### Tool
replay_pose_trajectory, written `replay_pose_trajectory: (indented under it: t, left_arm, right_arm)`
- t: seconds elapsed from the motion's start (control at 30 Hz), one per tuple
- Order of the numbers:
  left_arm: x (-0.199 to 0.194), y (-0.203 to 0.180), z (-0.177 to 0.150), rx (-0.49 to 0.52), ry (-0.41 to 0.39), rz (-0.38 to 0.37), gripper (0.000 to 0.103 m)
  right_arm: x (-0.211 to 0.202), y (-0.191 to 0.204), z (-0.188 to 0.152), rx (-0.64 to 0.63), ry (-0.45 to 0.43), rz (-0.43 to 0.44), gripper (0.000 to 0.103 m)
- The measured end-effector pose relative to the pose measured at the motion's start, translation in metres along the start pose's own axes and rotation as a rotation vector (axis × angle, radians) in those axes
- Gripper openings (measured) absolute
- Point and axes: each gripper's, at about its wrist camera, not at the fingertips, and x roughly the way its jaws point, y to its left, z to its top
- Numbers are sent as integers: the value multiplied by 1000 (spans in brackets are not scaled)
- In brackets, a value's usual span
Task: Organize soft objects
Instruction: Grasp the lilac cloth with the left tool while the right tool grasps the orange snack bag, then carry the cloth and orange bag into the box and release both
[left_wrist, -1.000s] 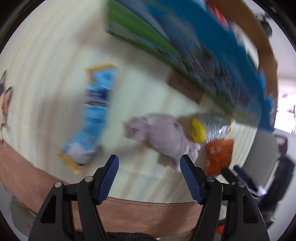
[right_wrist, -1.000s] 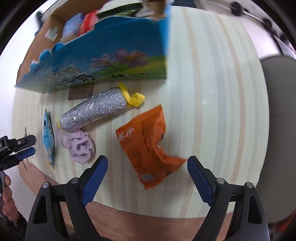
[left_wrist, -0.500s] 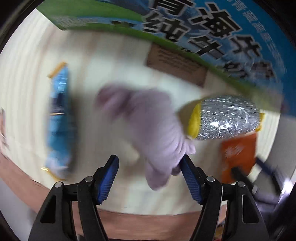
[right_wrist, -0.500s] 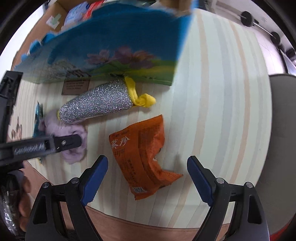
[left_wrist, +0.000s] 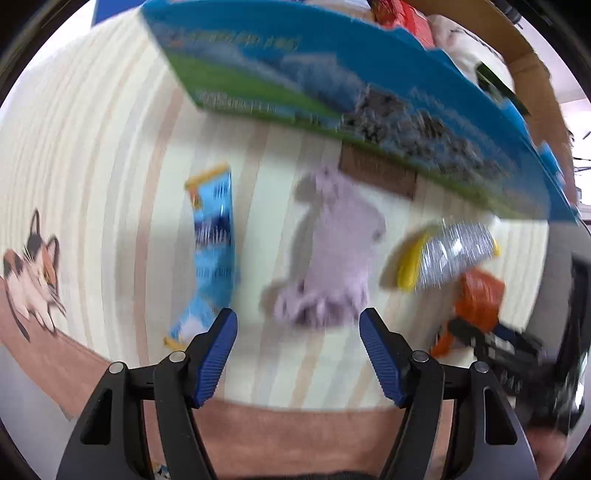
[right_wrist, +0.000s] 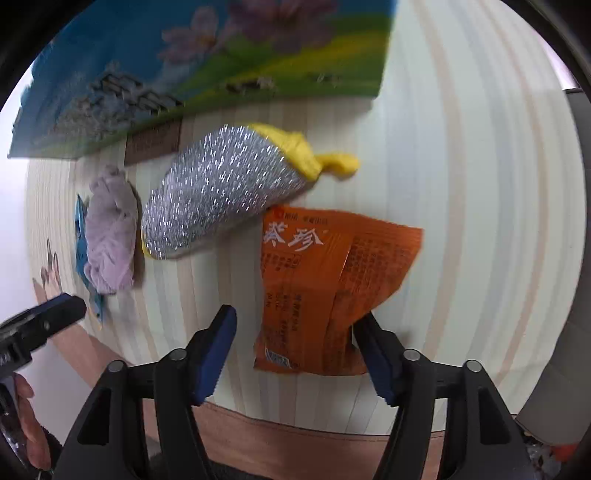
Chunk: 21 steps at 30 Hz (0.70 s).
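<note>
Now left gripper wide open, empty, near purple cloth, right gripper wide open around orange packet by table's near edge.

A: Your left wrist view is smeared; the lettering on the blue carton can't be read, and the lilac cloth is only a soft shape.

B: On your right view, the blue packet sits mostly hidden behind that cloth, and the orange packet has its lower right corner covered by your finger.
</note>
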Motion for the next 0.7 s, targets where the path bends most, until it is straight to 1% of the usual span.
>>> replay_pose_trajectory:
  t: [0.1,0.13,0.17,0.2,0.23,0.27,0.3,0.37,0.43,0.53,0.57,0.6,0.67,0.7]
  left_arm:
    - [19,-7,26,-9,34,9,67]
    - [27,-10,33,1,54,-10,67]
    - [32,-12,46,16,72,-17,67]
    - [36,-16,49,42,76,6,67]
    - [36,-20,53,61,57,29,57]
    - [34,-21,52,80,42,46,36]
    - [33,-23,48,103,43,71,34]
    - [30,-22,39,120,36,83,33]
    - [22,-18,25,126,20,89,33]
    - [3,-12,5,135,0,65,33]
    - [-8,-11,-3,140,-10,46,33]
    - [-19,-19,-5,145,-20,33,33]
    - [-56,-19,-13,160,-67,-15,33]
    - [-76,-21,-9,161,-98,-41,33]
  right_arm:
    - [5,-6,0,46,5,8,73]
    - [7,-9,0,65,2,12,75]
    - [6,-9,0,69,-17,1,72]
    - [6,-8,-1,70,-21,-22,69]
    - [6,-4,-1,71,-21,-54,59]
    - [6,-1,-3,69,-24,-77,47]
    - [7,4,-4,68,-26,-77,47]
    - [7,4,-12,70,-15,-60,42]
    - [6,5,-21,67,-16,-48,41]
    - [-5,5,-37,59,-25,-9,40]
    - [-13,6,-45,59,-34,18,40]
    - [-19,9,-52,62,-40,42,39]
    - [-48,14,-63,59,-69,121,39]
    - [-57,19,-66,55,-83,140,39]
